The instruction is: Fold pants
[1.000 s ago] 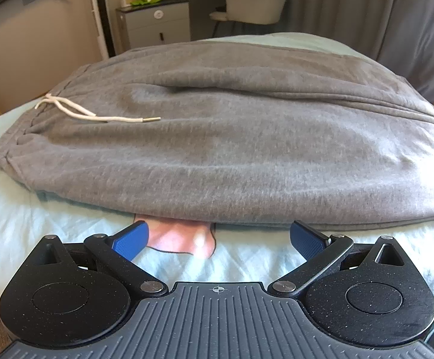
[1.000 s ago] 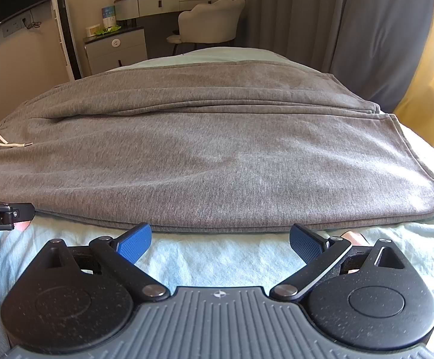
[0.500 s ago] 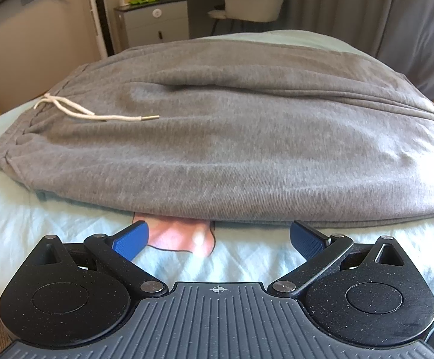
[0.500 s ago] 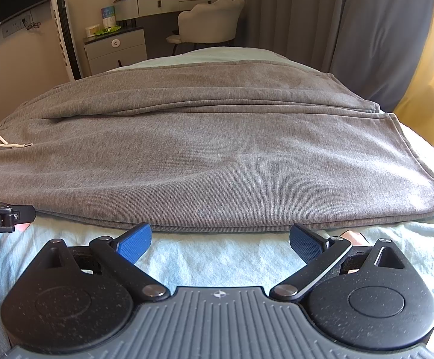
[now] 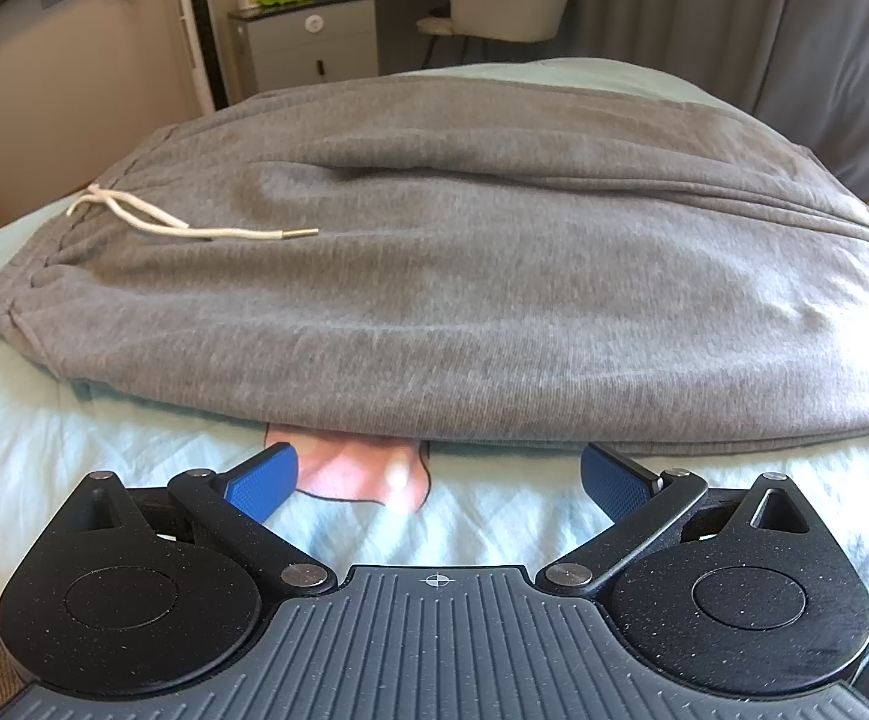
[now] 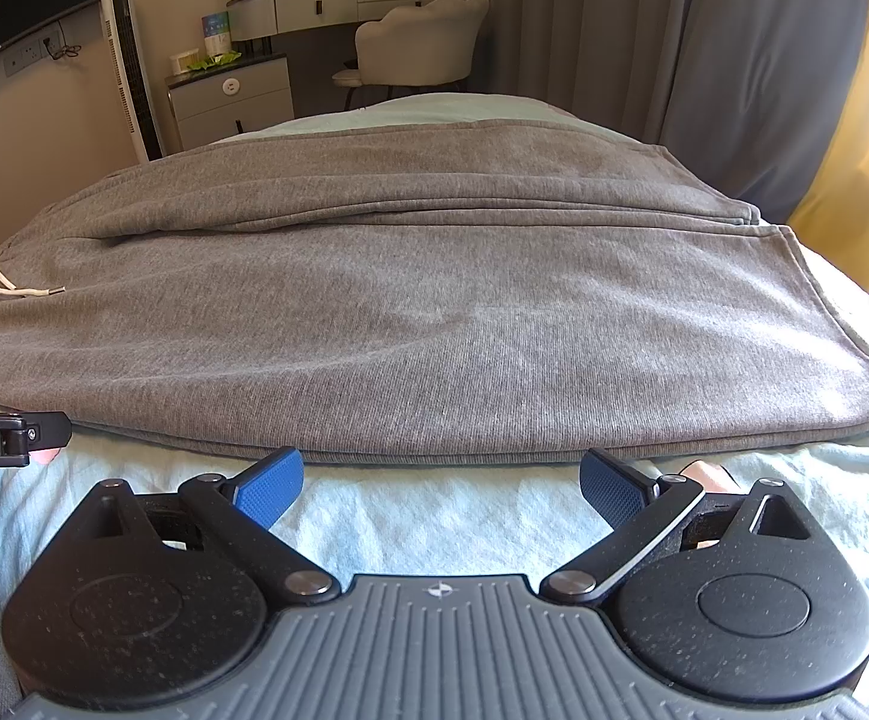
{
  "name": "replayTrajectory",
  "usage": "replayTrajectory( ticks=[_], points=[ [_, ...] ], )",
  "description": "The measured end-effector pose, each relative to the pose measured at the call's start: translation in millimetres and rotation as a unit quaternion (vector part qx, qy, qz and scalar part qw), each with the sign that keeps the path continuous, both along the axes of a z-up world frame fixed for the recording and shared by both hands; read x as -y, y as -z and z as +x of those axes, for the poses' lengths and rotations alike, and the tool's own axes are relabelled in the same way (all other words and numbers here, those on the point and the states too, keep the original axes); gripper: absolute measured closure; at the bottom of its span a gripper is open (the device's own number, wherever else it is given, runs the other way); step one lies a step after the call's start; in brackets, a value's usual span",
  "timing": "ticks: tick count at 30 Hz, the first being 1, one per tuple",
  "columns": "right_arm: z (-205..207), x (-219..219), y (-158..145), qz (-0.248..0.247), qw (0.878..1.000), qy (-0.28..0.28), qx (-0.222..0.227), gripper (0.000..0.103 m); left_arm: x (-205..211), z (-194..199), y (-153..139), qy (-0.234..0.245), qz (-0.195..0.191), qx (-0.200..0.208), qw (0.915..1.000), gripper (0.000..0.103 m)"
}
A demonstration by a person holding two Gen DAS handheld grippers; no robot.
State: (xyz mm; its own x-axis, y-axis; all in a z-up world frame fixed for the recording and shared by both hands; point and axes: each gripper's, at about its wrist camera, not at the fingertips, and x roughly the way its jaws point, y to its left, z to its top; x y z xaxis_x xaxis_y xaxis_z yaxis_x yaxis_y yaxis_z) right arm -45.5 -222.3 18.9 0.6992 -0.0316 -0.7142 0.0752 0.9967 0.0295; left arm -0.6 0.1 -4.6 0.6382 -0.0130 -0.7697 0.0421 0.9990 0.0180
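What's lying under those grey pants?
Under the grey pants is a pale blue bedsheet; a pink printed patch pokes out at the near edge, the rest covered.

Grey pants (image 5: 464, 300) lie spread flat across the bed (image 5: 104, 438), the waistband toward its left edge, the legs running toward the right edge. A white drawstring (image 5: 182, 225) rests on the fabric near the waistband. The left gripper (image 5: 439, 483) sits at the bed's near edge with its blue fingers (image 5: 260, 483) spread wide, just short of the pants' near fold, over a pink print (image 5: 356, 471) on the pale blue sheet.
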Motion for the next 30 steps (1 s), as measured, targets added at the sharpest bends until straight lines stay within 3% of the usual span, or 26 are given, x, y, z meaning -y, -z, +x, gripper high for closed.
replayTrajectory(
  ticks=[30],
  points=[
    [-1.9,1.6,-0.9,0.002,1.000,0.002,0.000,0.004,-0.3,0.6,1.0,-0.003,-0.005,-0.007,1.0000,0.000]
  ],
)
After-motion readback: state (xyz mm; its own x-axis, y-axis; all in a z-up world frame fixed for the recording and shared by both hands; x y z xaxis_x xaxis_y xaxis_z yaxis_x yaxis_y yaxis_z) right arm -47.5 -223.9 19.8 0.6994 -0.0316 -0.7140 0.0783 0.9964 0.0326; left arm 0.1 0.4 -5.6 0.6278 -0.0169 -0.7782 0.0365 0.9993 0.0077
